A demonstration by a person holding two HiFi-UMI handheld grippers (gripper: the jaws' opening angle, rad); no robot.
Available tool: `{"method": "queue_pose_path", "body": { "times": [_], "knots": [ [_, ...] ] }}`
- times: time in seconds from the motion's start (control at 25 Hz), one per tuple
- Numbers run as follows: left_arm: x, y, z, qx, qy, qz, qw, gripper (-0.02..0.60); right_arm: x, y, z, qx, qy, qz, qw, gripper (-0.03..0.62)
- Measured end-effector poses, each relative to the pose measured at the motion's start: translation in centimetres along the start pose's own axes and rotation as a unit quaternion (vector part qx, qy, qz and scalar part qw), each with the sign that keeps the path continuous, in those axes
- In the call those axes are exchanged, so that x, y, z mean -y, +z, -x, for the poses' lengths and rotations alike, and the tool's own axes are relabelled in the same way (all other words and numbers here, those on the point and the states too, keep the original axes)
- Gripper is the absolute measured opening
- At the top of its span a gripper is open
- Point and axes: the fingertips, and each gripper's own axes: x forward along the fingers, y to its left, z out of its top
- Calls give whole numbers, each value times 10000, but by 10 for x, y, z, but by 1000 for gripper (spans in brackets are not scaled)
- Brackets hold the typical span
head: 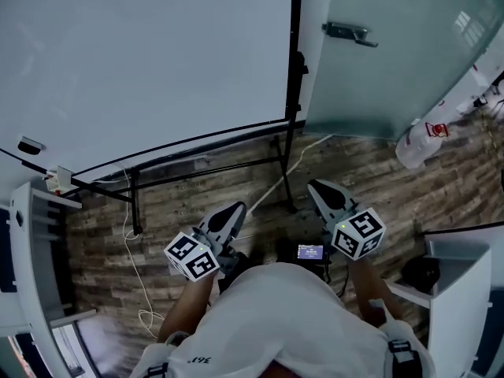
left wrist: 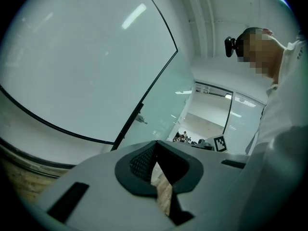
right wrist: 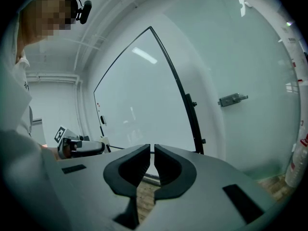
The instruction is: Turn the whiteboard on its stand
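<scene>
Whiteboard — glossy white panel, thin black frame, tubular stand. Below it left gripper, right gripper — jaws pressed together, empty.

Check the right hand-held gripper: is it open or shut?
Shut. In the right gripper view, the right hand-held gripper has its jaws all but together with nothing between them, and it is clear of the whiteboard.

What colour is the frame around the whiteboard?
Black. The thin frame runs along the edges of the white whiteboard; the head view shows it best.
</scene>
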Motion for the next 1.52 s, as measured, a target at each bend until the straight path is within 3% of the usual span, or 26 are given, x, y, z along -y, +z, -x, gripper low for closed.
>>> {"method": "queue_pose_path", "body": {
  "times": [0.36,0.76,1.2,1.52],
  "knots": [
    [-12,12,-18,-130,-184,-313,9993,-2,18,11,-13,132,-198,21,9997,25],
    [-28,50,-61,-69,-411,-823,9957,-2,60,81,-50,486,-387,725,9954,33],
    [-58,78,-120,20,-346,-876,9955,-2,115,133,-112,292,-184,1294,9910,164],
    [-78,89,-153,-48,-183,-907,9957,-2,153,147,-169,-264,89,1671,9855,265]
  ]
}}
